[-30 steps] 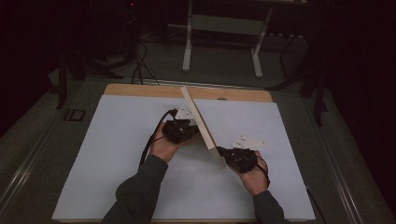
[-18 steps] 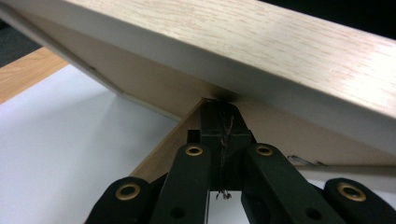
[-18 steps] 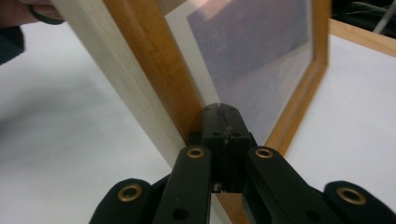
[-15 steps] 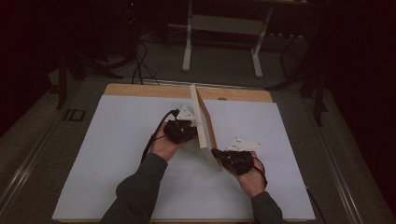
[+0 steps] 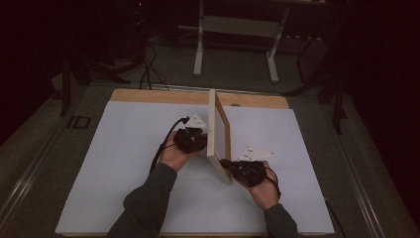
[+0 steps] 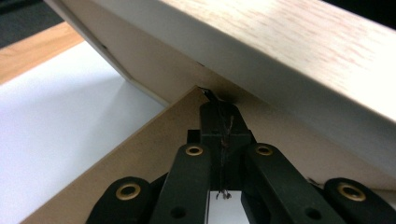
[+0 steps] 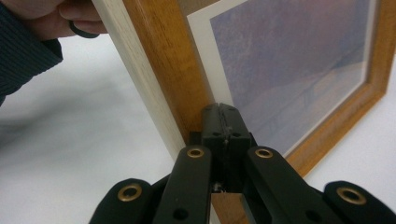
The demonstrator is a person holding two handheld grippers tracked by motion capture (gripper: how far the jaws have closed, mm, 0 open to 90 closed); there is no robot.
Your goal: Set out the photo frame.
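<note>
A wooden picture frame (image 5: 220,134) stands nearly upright on one edge in the middle of the white mat, its glazed face turned right. My left gripper (image 5: 199,141) is behind it; in the left gripper view the left gripper (image 6: 219,112) is shut, tips against the frame's back (image 6: 303,51) where the brown cardboard stand (image 6: 135,158) meets it. My right gripper (image 5: 227,164) is at the frame's near lower corner. In the right gripper view the right gripper (image 7: 223,114) is shut, tips touching the orange-brown front moulding (image 7: 159,60) beside the pale blue picture (image 7: 299,60).
The white mat (image 5: 99,173) covers a wooden tabletop whose far strip (image 5: 158,96) shows. Behind the table stand a metal frame's legs (image 5: 199,54) and loose cables (image 5: 148,69) on the floor. A hand and dark sleeve (image 7: 28,46) show beyond the frame.
The frame has swung from a low slant to nearly upright, its face now showing to the right. The right hand has shifted slightly left with the frame's near corner.
</note>
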